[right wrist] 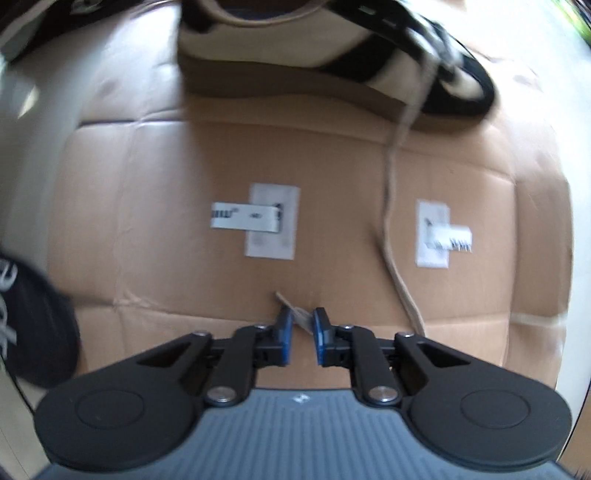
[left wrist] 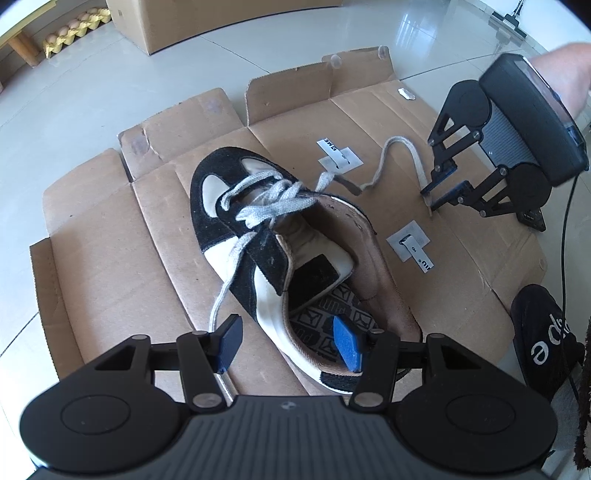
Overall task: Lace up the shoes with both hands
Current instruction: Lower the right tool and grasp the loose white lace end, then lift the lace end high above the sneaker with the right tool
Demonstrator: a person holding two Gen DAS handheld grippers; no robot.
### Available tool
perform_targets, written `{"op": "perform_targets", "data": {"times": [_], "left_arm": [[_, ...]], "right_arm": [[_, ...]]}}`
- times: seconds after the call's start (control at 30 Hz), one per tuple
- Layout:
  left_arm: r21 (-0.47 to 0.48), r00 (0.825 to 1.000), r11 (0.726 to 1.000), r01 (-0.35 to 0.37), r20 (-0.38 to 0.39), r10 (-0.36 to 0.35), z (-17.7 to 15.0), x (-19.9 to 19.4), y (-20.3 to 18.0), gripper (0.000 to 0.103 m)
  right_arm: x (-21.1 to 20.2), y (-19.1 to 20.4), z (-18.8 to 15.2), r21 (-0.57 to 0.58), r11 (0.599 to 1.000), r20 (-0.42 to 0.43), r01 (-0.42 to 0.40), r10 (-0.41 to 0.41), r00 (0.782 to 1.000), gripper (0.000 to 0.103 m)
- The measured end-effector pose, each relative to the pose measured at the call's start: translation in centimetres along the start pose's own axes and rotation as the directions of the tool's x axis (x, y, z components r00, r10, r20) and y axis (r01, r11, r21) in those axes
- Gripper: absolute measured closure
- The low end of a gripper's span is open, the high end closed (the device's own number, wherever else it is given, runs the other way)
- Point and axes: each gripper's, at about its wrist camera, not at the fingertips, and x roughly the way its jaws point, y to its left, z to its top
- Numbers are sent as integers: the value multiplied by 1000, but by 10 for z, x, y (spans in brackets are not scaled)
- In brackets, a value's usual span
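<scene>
A black and white shoe point(left wrist: 266, 295) lies on flattened cardboard point(left wrist: 110, 240), toe pointing away, with grey laces crossed through the front eyelets. My left gripper point(left wrist: 288, 341) is open at the heel; one pad hangs over the insole, the other outside next to the loose left lace point(left wrist: 221, 288). The right lace point(left wrist: 399, 142) curves out across the cardboard to my right gripper point(left wrist: 436, 194). In the blurred right wrist view, that gripper point(right wrist: 303, 321) shows a narrow gap with the lace end point(right wrist: 297, 314) lying across it. The shoe point(right wrist: 332, 48) is at the top.
Two white stickers point(left wrist: 340, 157) point(left wrist: 410, 245) are on the cardboard. A black item with white lettering point(left wrist: 543, 339) sits at its right edge beside a cable point(left wrist: 563, 258). A large box point(left wrist: 221, 18) and a yellow egg tray point(left wrist: 74, 29) stand far off on the tiled floor.
</scene>
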Motion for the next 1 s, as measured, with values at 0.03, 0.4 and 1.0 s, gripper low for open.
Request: {"op": "perform_targets", "data": {"times": [0.03, 0.4, 1.0], "left_arm": [[1, 1000, 1000, 0, 0, 0, 0, 0, 0, 47], [-11, 1000, 1000, -13, -5, 13, -2, 1, 4, 47], [-35, 999, 999, -9, 30, 10, 0, -6, 4, 47]], "right_arm": [[0, 0, -1, -15, 1000, 0, -4, 4, 1000, 89], [2, -9, -2, -141, 984, 3, -110, 112, 994, 76], [15, 4, 8, -52, 993, -107, -102, 96, 990, 102]]}}
